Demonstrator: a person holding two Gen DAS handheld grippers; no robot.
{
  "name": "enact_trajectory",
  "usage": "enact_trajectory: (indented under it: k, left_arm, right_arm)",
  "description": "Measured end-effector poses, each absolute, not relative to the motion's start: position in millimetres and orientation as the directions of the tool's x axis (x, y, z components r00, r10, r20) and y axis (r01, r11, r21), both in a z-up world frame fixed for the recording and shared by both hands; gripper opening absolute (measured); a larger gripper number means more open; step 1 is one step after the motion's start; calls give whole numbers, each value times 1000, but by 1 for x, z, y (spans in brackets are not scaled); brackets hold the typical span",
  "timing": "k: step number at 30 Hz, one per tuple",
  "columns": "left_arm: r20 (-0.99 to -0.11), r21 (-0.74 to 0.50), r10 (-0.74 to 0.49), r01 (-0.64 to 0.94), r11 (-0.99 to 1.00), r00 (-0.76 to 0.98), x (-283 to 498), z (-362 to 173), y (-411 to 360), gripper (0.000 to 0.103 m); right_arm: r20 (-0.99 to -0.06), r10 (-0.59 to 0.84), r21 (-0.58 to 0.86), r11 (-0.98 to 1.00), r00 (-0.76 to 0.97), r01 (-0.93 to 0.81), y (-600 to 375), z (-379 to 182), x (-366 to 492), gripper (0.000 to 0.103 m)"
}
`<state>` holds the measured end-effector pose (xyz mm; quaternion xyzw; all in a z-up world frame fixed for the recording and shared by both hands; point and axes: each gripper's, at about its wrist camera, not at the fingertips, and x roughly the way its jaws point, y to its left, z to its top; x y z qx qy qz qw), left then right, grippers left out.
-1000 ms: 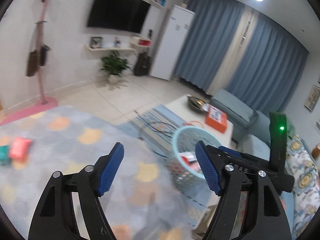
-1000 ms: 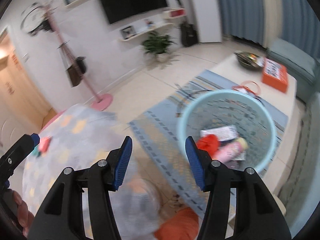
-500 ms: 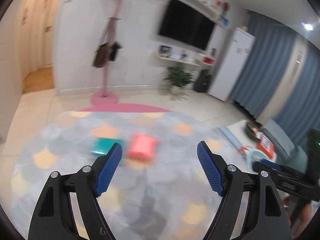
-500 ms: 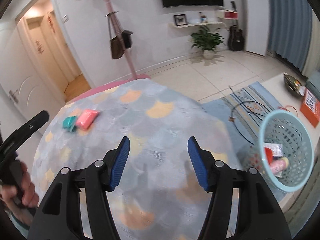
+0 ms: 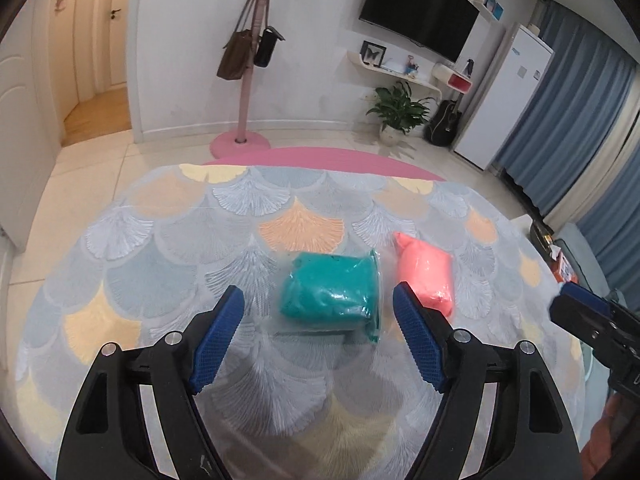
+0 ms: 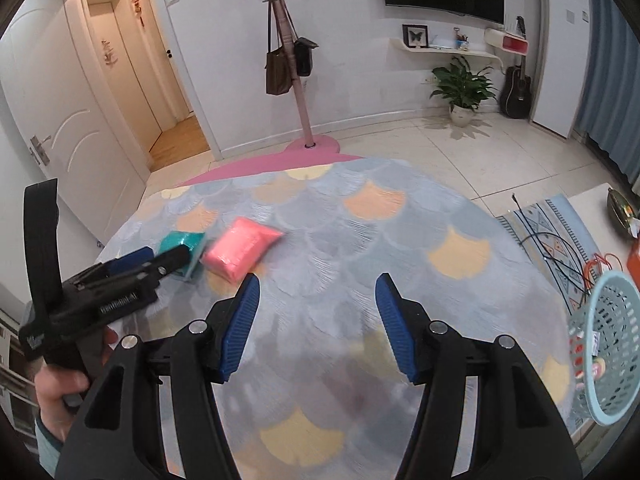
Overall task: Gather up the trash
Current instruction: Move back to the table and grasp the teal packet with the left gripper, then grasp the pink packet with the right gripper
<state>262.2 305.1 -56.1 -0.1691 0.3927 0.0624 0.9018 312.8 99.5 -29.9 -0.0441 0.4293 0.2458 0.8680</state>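
A teal plastic packet and a pink packet lie side by side on a round table with a scallop-pattern cloth. My left gripper hovers over the teal packet, which shows between its blue fingers. The jaws are closing a little and the pads stay off the packet. In the right wrist view the same gripper partly covers the teal packet, with the pink packet beside it. My right gripper stands open over bare cloth, right of both packets, holding nothing.
A light blue mesh basket with trash in it stands off the table's right side. A striped rug with cables lies on the floor beyond it. A pink coat stand and a potted plant stand by the far wall.
Both grippers have swung left, away from the basket and over the table. The left one has come close above the teal packet. The basket has slid to the right edge of the right wrist view.
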Motion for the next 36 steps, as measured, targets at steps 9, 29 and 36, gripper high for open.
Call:
enact_trajectory:
  k: [9, 29, 36]
  left_arm:
    - [-719, -189, 9, -208, 960, 695, 261, -59, 293, 43]
    - [-633, -391, 129, -459, 798, 763, 218, -50, 362, 42]
    - [-625, -402, 179, -509, 761, 760, 206, -47, 374, 42]
  right_arm:
    - [-781, 424, 252, 886, 458, -390, 125, -53, 347, 57]
    - [-781, 451, 283, 872, 432, -400, 177, -67, 339, 68]
    - [-799, 479, 313, 848, 364, -427, 196, -77, 328, 68]
